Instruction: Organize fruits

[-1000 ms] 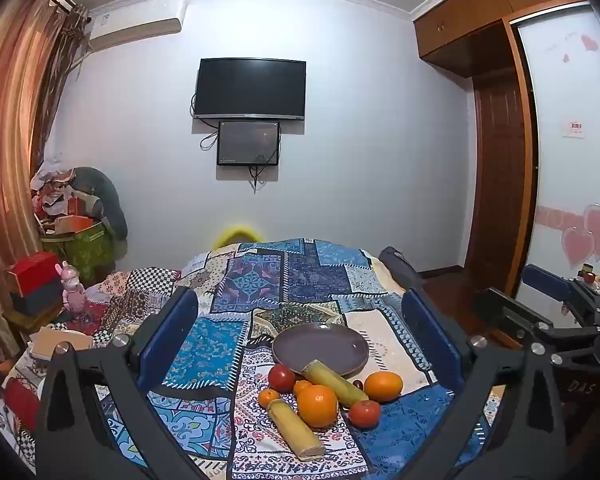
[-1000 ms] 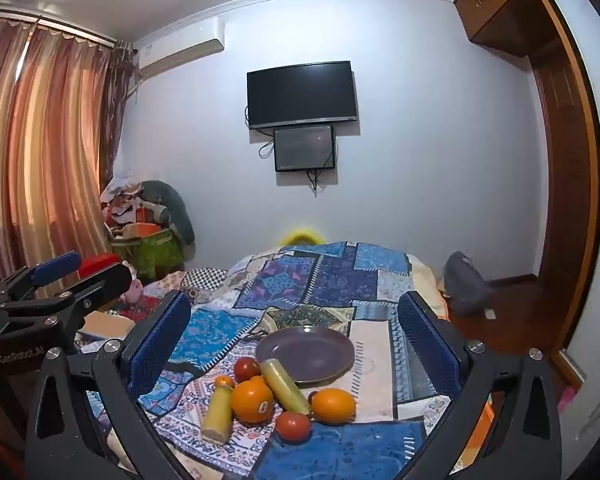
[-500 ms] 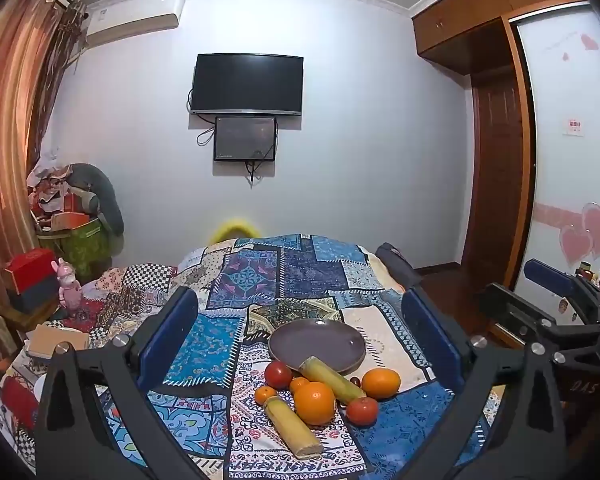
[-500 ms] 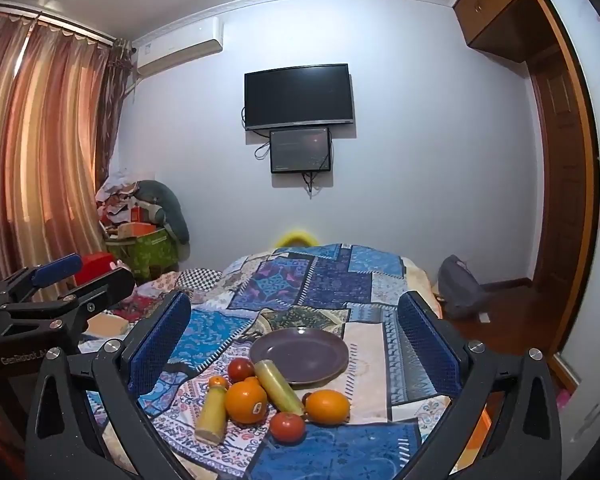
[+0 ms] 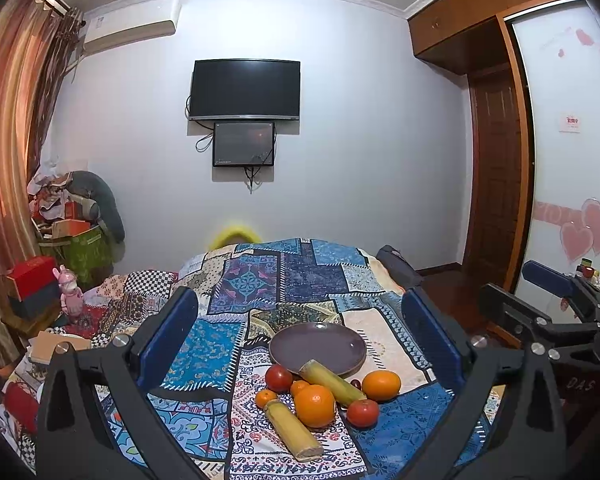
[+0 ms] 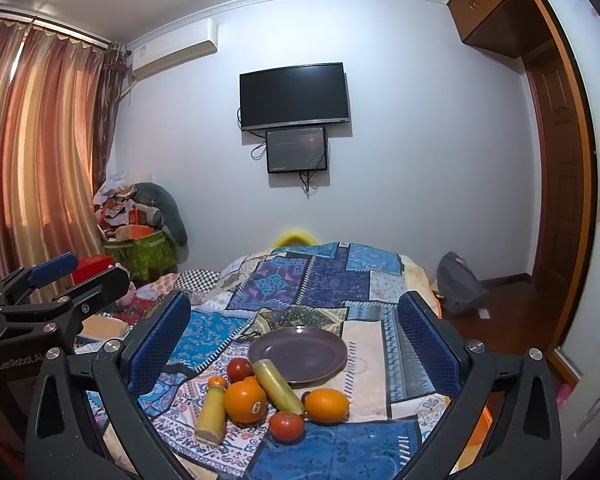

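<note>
An empty purple plate (image 5: 318, 347) (image 6: 298, 354) lies on the patchwork cloth. In front of it lie two oranges (image 5: 314, 405) (image 5: 381, 385), two tomatoes (image 5: 278, 377) (image 5: 363, 413), small tangerines (image 5: 266, 397) and two sugarcane pieces (image 5: 293, 427) (image 5: 332, 377); one cane end rests on the plate rim. In the right wrist view the big orange (image 6: 245, 399), cane (image 6: 211, 415) and tomato (image 6: 286, 425) show too. My left gripper (image 5: 300, 344) and right gripper (image 6: 294, 344) are both open and empty, held above and short of the fruit.
The fruit sits on a cloth-covered bed or table (image 5: 260, 280). Boxes and a toy (image 5: 68, 288) clutter the left side. A grey bag (image 6: 458, 286) lies on the floor at right. A door (image 5: 496, 176) and a wall TV (image 5: 246, 90) stand beyond.
Both views have shifted slightly; the fruit and plate sit a little lower and nearer in the frames. Both grippers stay open. No fruit has moved.
</note>
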A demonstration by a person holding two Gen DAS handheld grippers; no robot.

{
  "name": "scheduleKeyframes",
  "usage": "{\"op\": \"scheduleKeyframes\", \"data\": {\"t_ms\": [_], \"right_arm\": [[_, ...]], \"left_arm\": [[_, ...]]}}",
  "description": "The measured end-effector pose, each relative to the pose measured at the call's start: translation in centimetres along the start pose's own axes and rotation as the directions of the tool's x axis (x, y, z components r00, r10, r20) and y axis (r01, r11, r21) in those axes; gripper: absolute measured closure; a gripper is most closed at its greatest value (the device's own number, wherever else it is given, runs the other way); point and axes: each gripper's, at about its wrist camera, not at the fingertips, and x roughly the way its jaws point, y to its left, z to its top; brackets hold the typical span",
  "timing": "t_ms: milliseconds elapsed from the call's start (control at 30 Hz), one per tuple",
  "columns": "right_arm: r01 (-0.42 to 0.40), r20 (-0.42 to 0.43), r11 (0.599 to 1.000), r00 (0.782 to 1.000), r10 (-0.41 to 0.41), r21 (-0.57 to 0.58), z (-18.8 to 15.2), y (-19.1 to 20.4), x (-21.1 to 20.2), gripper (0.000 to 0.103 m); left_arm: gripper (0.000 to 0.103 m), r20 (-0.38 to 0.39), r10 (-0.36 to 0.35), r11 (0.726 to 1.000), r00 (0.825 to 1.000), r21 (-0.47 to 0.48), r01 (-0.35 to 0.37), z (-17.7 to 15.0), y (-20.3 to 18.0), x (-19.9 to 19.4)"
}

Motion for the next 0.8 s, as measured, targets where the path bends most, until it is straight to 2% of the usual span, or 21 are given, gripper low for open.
{"op": "scheduleKeyframes", "data": {"t_ms": [800], "right_arm": [[0.001,0.002,1.000,1.000,-0.001,0.006,0.01,0.10,-0.25,0.000]], "left_arm": [[0.000,0.008,-0.003,1.000,1.000,0.011,0.003,0.12,-0.39,-0.19]]}}
